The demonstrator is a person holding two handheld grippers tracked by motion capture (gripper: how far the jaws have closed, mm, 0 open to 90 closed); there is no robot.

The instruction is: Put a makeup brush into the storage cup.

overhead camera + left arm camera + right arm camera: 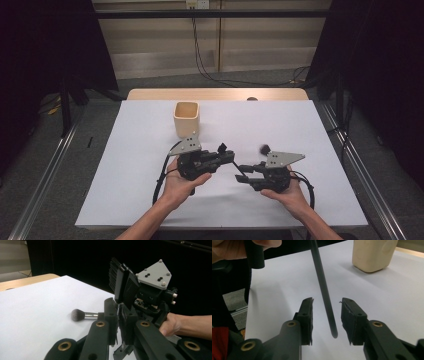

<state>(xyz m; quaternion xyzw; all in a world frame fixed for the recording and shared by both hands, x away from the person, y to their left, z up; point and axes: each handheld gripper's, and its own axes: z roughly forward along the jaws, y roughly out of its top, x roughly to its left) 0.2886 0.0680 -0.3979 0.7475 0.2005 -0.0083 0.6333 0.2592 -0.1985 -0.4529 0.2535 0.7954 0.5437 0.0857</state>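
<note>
Makeup brush [82, 314]: light, stiff thin handle, soft bristles, hanging over the tabletop [130, 165] near its middle. Left gripper [117, 322] jaws pinch the handle; right gripper [327, 317] jaws stand apart around its free end, touching nothing. Grip the handle.

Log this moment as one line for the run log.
left gripper: shut on makeup brush | right gripper: open around handle | cup: upright behind
</note>
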